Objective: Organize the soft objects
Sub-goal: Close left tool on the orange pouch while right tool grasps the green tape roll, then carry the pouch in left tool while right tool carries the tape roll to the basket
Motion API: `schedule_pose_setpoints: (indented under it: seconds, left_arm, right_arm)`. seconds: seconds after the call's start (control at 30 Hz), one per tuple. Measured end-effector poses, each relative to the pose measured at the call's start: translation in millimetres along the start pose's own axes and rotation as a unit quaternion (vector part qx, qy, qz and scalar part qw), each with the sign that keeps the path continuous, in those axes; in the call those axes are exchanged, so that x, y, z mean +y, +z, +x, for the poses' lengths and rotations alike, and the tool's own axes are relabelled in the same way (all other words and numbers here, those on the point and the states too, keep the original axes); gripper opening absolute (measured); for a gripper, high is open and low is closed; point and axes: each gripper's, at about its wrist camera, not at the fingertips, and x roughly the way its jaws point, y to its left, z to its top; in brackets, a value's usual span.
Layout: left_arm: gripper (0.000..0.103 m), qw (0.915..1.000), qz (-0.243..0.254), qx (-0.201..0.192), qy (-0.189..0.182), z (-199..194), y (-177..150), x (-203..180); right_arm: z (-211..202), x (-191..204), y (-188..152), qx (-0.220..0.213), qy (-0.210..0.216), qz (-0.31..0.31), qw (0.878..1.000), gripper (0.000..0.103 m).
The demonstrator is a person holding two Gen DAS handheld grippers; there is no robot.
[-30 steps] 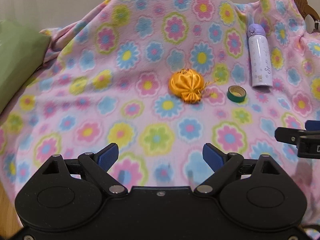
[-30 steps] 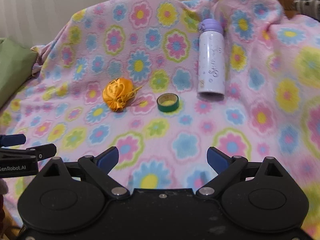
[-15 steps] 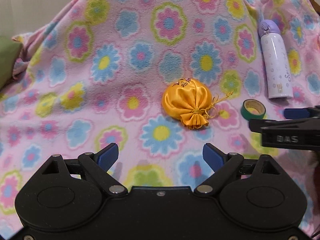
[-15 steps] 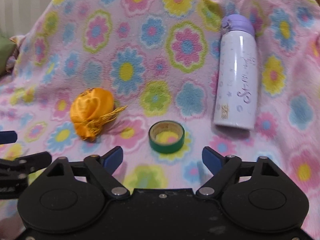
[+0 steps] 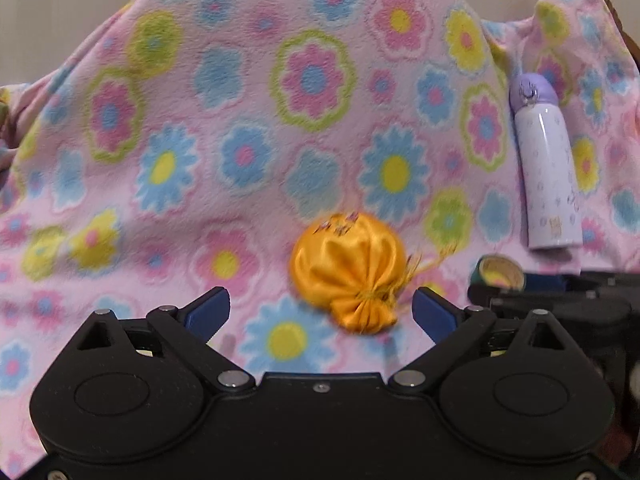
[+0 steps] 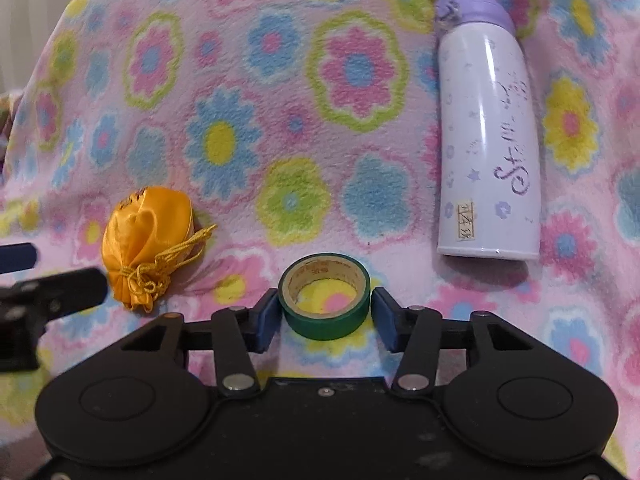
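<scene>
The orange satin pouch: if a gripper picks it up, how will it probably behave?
The orange satin pouch looks soft and bunched, so it would probably squash and sag rather than hold shape. Its shiny cloth may slip between pads. The loose drawstring would likely dangle.

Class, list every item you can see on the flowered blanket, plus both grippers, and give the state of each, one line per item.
Orange drawstring pouch: cinched shut, lying free on the blanket.
Green tape roll: lying flat, clamped between the right fingers.
Purple-capped bottle: capped, lying on the blanket, untouched.
Left gripper: fingers wide, has just been opening, pouch not gripped.
Right gripper: just closed on the tape roll.
</scene>
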Motion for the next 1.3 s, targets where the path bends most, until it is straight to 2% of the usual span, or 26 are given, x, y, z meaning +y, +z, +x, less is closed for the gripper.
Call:
schedule_pose_setpoints:
  seconds: [0.27,0.47,0.77,0.87,1.03,1.13,1.3]
  left_arm:
    - [0.095,0.9999,-0.005,-0.011,0.005,32.6,20.4,-14.1]
    - [0.095,0.9997,-0.012,0.013,0.016,63.0,30.1,-15.3]
    - [0.099,0.9981,-0.018,0.055,0.022,94.0,24.0,-13.7]
    - [0.100,0.9970,-0.012,0.070,0.028,102.5,24.1,-15.7]
    - [0.101,0.9968,-0.007,0.072,0.033,110.1,25.7,-20.7]
    - [0.101,0.9967,-0.009,0.074,0.032,111.1,25.8,-18.4]
    - [0.101,0.9966,-0.006,0.074,0.035,113.4,24.2,-25.4]
  right_arm:
    - [-0.9,-3.3,0.2,-0.003,0.008,0.012,1.000,0.049]
    - [-3.9,-5.3,-0.1,-0.002,0.005,0.008,1.000,0.050]
    - [3.0,7.9,0.3,0.005,-0.001,-0.019,1.000,0.060]
    - [6.8,12.6,1.9,0.009,0.002,-0.028,1.000,0.067]
    - [13.8,22.0,4.3,0.021,0.008,-0.049,0.999,0.081]
    - [19.0,26.2,5.9,0.038,0.022,-0.062,0.997,0.101]
    - [22.7,32.0,7.3,0.047,0.026,-0.067,0.996,0.103]
